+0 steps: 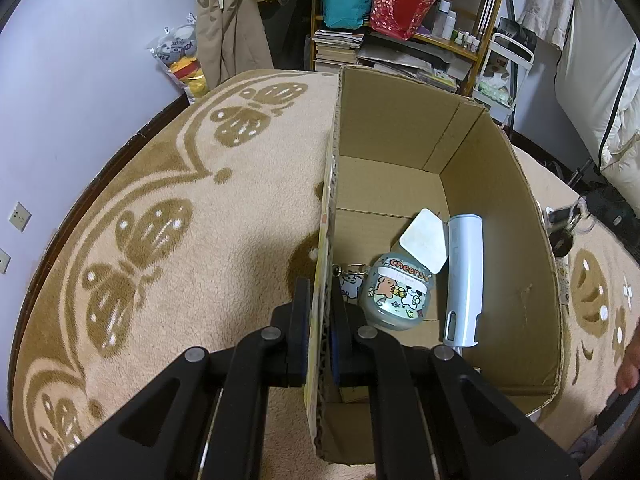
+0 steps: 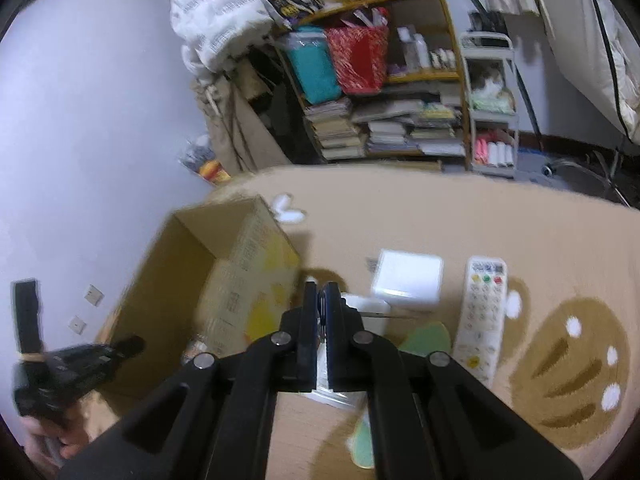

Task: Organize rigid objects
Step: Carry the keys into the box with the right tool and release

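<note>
My left gripper (image 1: 322, 300) is shut on the left wall of an open cardboard box (image 1: 516, 168) standing on the rug. Inside lie a round "Cheers" cartoon case (image 1: 396, 296), a white square piece (image 1: 424, 240), a pale blue cylinder (image 1: 464, 276) and a keychain (image 1: 352, 276). My right gripper (image 2: 320, 292) is raised above the rug, to the right of the box (image 2: 240, 264). It is shut on a thin flat pale thing (image 2: 322, 364) seen edge-on; what that thing is stays unclear. A white remote (image 2: 482, 316), a white square block (image 2: 406, 276) and a white item (image 2: 370, 306) lie on the rug.
A beige rug (image 1: 180, 184) with brown butterfly patterns covers the floor. Crowded shelves (image 2: 400, 80) with books and bags and a white trolley (image 2: 490, 120) stand at the back. Keys (image 1: 568, 220) lie right of the box. A hand (image 2: 44, 436) holds the left gripper's handle.
</note>
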